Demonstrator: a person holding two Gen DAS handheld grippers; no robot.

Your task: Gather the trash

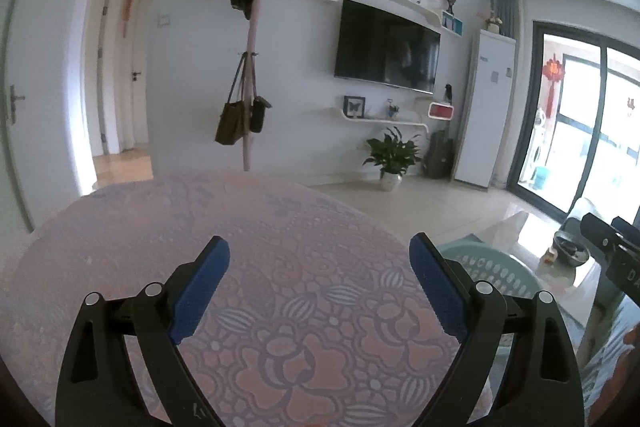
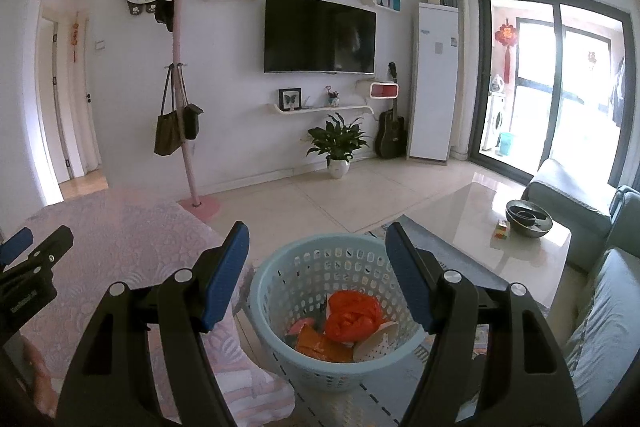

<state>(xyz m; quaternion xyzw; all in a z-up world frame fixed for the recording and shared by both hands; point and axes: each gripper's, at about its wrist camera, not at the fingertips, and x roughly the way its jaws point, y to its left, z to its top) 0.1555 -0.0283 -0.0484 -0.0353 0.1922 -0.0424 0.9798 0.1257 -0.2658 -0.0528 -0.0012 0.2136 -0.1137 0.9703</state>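
A light blue perforated basket [image 2: 280, 267] stands on the floor beside a table with a pink floral cloth [image 1: 280, 267]. Inside it lie an orange plastic bag [image 2: 352, 319] and pieces of orange and white packaging [image 2: 320, 347]. My right gripper [image 2: 316, 247] hangs open above the basket, nothing between its blue pads. My left gripper [image 1: 320, 259] is open over the tablecloth, also empty. The basket's rim [image 1: 492, 263] shows past its right finger. The left gripper's body [image 2: 32, 267] appears at the left edge of the right wrist view.
A glossy coffee table [image 2: 460, 219] with a dark bowl [image 2: 528, 219] stands to the right, a grey sofa [image 2: 600, 287] beyond it. A pink coat stand [image 2: 184, 99], a potted plant [image 2: 338, 147], a guitar [image 2: 390, 131] and a wall TV [image 2: 320, 35] line the far wall.
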